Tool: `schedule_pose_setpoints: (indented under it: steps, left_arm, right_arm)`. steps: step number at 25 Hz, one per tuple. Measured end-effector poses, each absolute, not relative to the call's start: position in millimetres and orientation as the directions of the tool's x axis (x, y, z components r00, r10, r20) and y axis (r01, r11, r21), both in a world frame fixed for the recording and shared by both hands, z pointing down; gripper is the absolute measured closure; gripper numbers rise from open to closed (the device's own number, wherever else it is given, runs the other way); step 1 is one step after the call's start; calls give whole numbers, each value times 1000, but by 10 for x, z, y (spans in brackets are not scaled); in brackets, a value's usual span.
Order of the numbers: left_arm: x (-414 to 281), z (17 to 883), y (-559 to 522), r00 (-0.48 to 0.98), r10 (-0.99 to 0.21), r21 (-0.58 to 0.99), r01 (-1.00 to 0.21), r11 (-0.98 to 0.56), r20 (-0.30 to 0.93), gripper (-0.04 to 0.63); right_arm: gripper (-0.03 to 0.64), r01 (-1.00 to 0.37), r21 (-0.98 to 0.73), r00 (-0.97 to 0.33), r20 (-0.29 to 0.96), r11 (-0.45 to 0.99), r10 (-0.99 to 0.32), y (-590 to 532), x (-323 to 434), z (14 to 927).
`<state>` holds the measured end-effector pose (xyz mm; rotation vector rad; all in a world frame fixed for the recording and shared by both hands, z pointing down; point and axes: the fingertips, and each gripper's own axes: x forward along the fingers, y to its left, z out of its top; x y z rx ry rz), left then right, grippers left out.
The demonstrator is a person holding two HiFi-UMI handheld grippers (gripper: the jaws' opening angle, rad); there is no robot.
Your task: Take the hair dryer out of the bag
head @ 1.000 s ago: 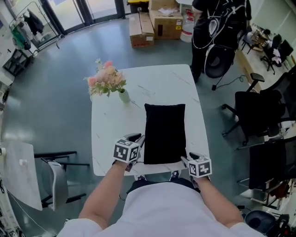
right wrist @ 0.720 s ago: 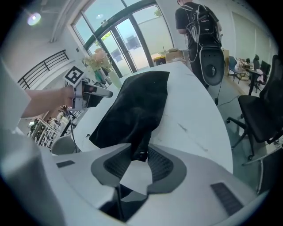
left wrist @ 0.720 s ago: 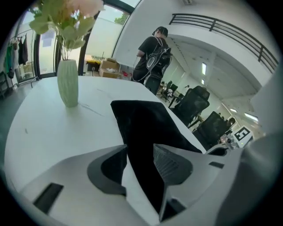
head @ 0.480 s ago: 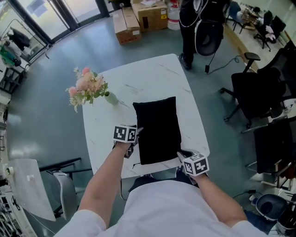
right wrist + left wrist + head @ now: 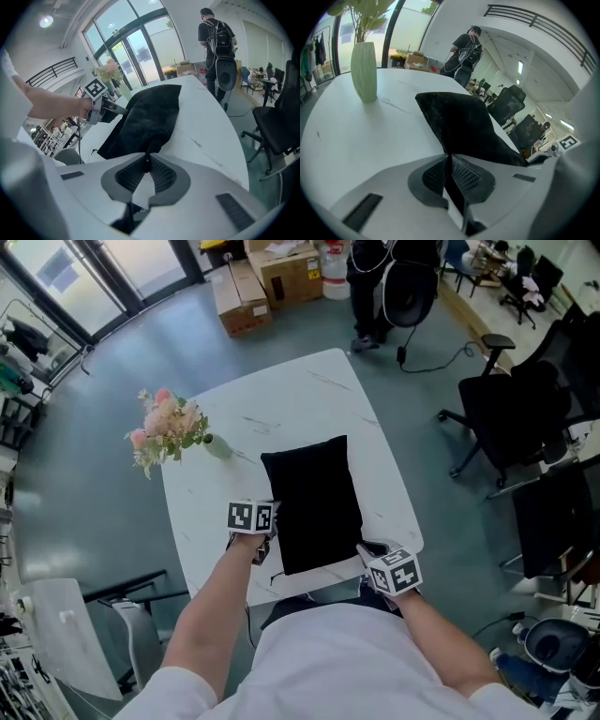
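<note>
A flat black bag (image 5: 314, 498) lies on the white table (image 5: 366, 427); no hair dryer shows. My left gripper (image 5: 274, 526) sits at the bag's near left edge, shut on a fold of the black fabric (image 5: 459, 122). At the near right corner, my right gripper (image 5: 361, 551) has jaws closing, its pads pinching the bag's cloth (image 5: 145, 117) at their tips. Seen in the right gripper view, the left gripper (image 5: 101, 105) holds the far side of the bag's raised edge.
A pale green vase (image 5: 364, 70) of pink flowers (image 5: 169, 427) stands at the table's far left. Cardboard boxes (image 5: 272, 273) and a person with a backpack (image 5: 375, 277) are beyond the table. Black office chairs (image 5: 506, 409) stand to the right, a chair (image 5: 122, 601) to the left.
The left gripper has moved from off the bag's near left corner onto its left edge and pinched it. The right gripper stays at the near right corner. The head view has swung.
</note>
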<state>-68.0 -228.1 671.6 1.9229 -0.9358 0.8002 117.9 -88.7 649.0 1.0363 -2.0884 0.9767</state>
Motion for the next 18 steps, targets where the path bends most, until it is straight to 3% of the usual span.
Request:
schedule_pose_setpoints:
  steps: [10, 18]
  left_arm:
    - [-1002, 6487, -1627, 549, -367, 480, -836, -267, 751, 568]
    - [-1341, 6337, -1012, 524, -460, 542, -834, -104, 717, 568]
  right_arm:
    - [580, -861, -296, -470, 775, 413, -423, -1178, 1388, 6465]
    - [580, -783, -184, -485, 779, 595, -397, -1552, 1085, 6345]
